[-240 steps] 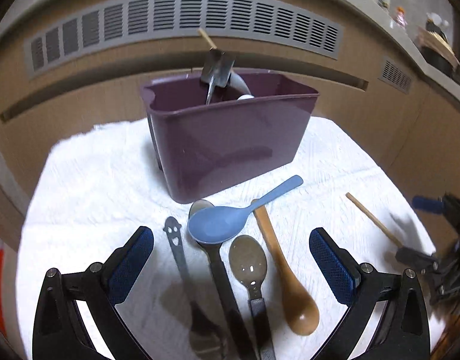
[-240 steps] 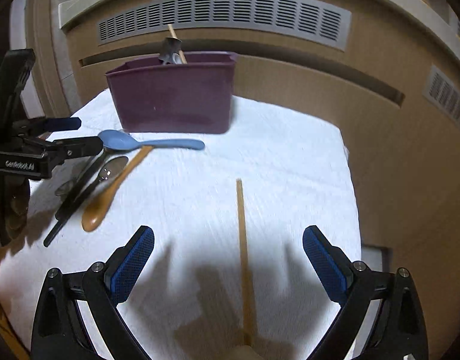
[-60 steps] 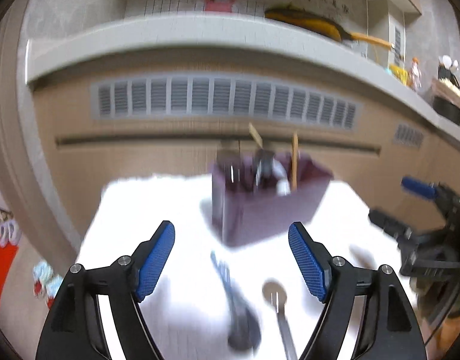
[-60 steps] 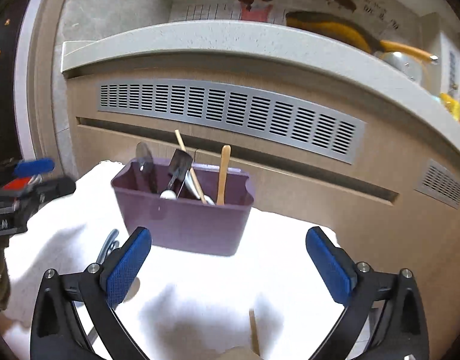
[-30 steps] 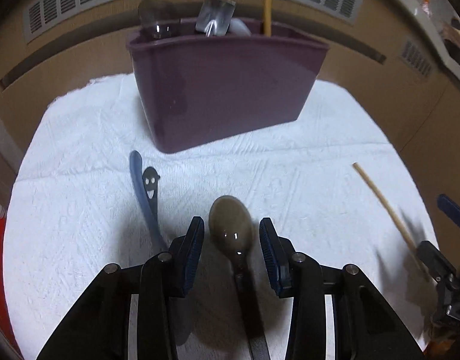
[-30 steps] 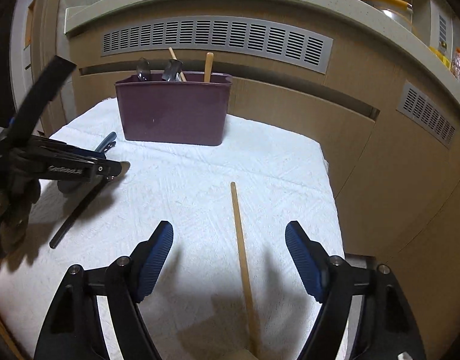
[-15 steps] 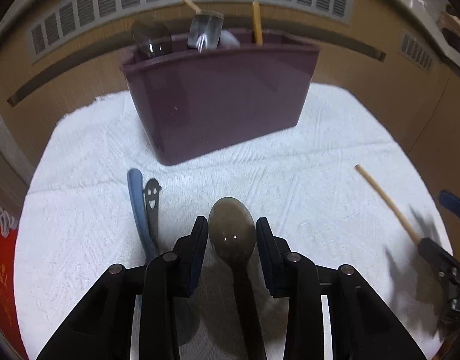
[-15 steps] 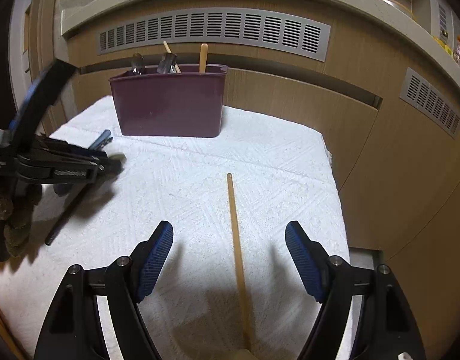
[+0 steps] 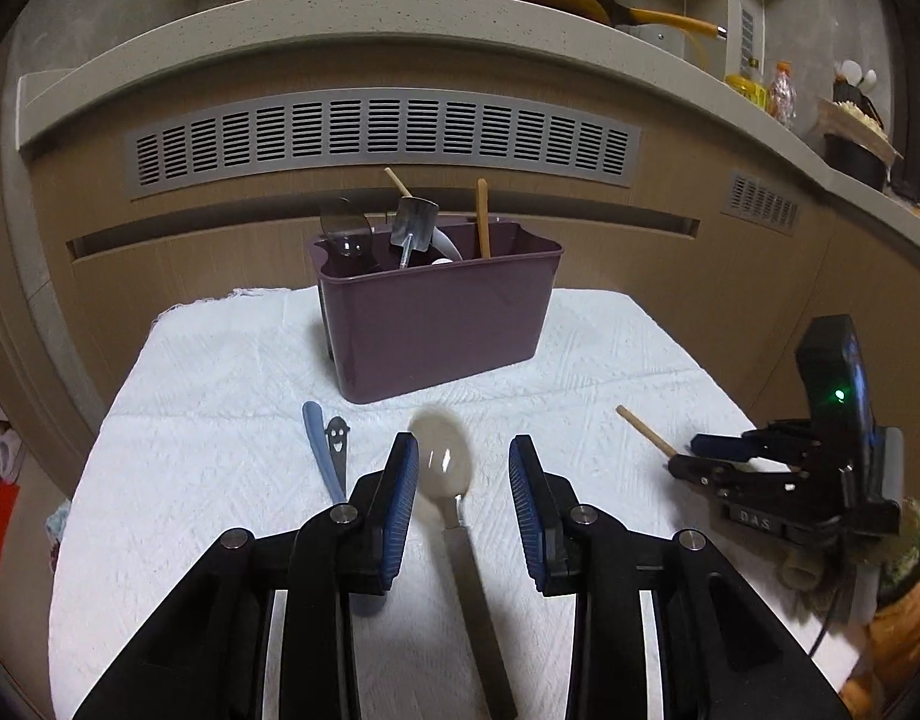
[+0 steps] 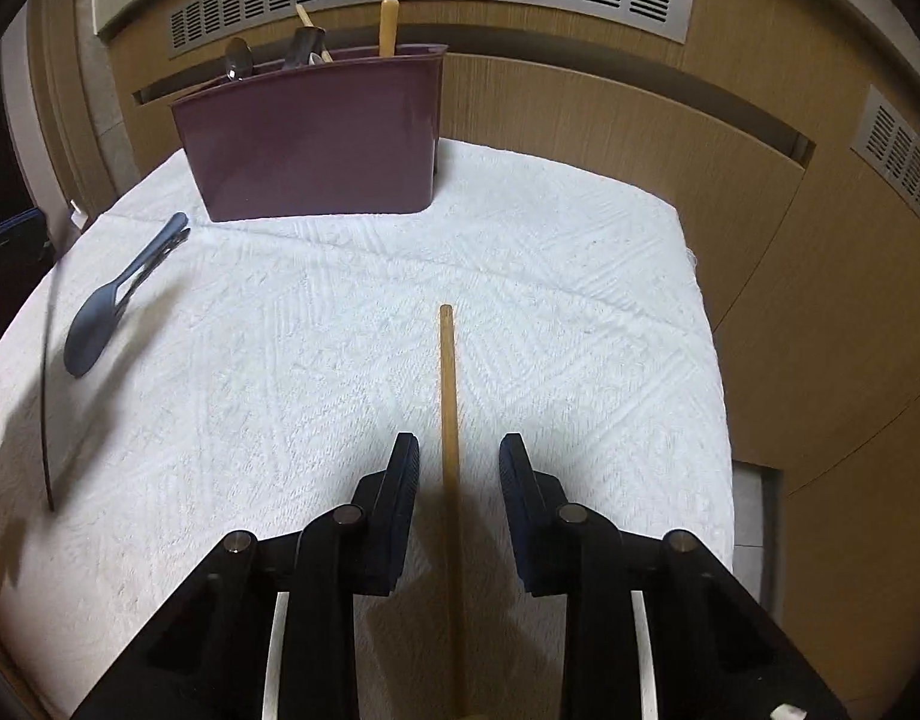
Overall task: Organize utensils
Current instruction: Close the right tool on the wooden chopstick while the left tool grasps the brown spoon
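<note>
Between my left tongs (image 9: 461, 474) sits a grey-brown spoon (image 9: 441, 461), bowl forward, its flat handle running back out of the bottom of the left view. The pads are narrowed but stand clear of the bowl on both sides; whether anything further back pinches the handle is hidden. My right tongs (image 10: 458, 469) are likewise part open, straddling a wooden stick (image 10: 448, 396) without touching it; its near end is cut off beneath them, so I cannot tell what kind of utensil it is.

All of it lies on a tabletop covered by a white towel (image 10: 316, 324). Nearer than the purple caddy (image 9: 436, 315) and to its left lie a blue spoon (image 10: 109, 303) and a dark handle with a smiley face (image 9: 337, 437), pressed side by side, the rest of that second utensil mostly covered. In the caddy stand several utensils: a clear spoon, a small dark shovel-shaped one, a wooden handle (image 9: 482, 216). Their lower parts are hidden by the wall.
</note>
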{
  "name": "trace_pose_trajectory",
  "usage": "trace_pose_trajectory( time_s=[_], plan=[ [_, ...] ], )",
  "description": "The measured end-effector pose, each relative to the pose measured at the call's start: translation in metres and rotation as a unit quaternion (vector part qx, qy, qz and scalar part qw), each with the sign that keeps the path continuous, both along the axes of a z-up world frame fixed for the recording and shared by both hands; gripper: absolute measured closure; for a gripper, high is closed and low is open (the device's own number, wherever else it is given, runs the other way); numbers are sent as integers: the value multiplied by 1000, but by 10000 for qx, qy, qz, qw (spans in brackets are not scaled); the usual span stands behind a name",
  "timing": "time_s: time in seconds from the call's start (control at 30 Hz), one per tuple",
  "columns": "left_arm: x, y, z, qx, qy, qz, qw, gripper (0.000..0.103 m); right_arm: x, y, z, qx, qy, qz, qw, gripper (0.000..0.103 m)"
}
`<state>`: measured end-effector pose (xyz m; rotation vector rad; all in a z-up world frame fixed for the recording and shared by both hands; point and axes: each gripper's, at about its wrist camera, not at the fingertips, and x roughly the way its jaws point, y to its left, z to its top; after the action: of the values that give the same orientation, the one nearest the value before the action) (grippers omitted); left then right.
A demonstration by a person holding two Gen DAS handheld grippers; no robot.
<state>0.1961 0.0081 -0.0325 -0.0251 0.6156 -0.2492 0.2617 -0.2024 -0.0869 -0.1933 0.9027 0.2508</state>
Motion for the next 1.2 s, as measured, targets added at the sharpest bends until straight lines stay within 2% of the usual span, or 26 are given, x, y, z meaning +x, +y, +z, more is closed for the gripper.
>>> trace_pose_trajectory(
  time_s=[0.2, 0.27, 0.33, 0.43, 0.5, 0.57, 0.63, 0.73, 0.87, 1.1, 1.2],
  plan=[
    [1, 11, -6, -186, 136, 62, 9997, 71, 24, 6, -2, 128, 201, -9, 9997, 81],
    [7, 16, -13, -255, 375, 109, 9989, 71, 29, 9, -4, 144, 240, -9, 9996, 82],
    [11, 18, -19, -292, 570, 129, 9979, 70, 29, 12, -4, 107, 278, 21, 9996, 94],
    [22, 15, -31, -343, 1009, 5, 9943, 69, 22, 20, -4, -97, 227, 129, 9996, 97],
    [26, 9, -36, -331, 1189, -85, 9923, 68, 14, 20, -2, -45, 216, 185, 9996, 97],
    [34, 1, -41, -212, 1381, -125, 9901, 61, 5, 18, 4, 98, 143, 211, 9996, 97],
    [43, -6, -43, -58, 1457, -96, 9893, 59, -3, 14, 12, 213, 53, 221, 9995, 97],
    [59, -15, -43, 328, 1483, 63, 9884, 59, -15, 7, 30, 440, -178, 225, 9986, 97],
    [77, -18, -50, 616, 1499, 192, 9866, 59, -25, 4, 43, 591, -410, 257, 9971, 97],
    [92, -23, -70, 658, 1690, 180, 9832, 59, -27, 1, 50, 837, -526, 298, 9947, 97],
    [93, -26, -71, 735, 1629, 137, 9838, 60, -28, 0, 49, 880, -516, 278, 9944, 97]
  ],
)
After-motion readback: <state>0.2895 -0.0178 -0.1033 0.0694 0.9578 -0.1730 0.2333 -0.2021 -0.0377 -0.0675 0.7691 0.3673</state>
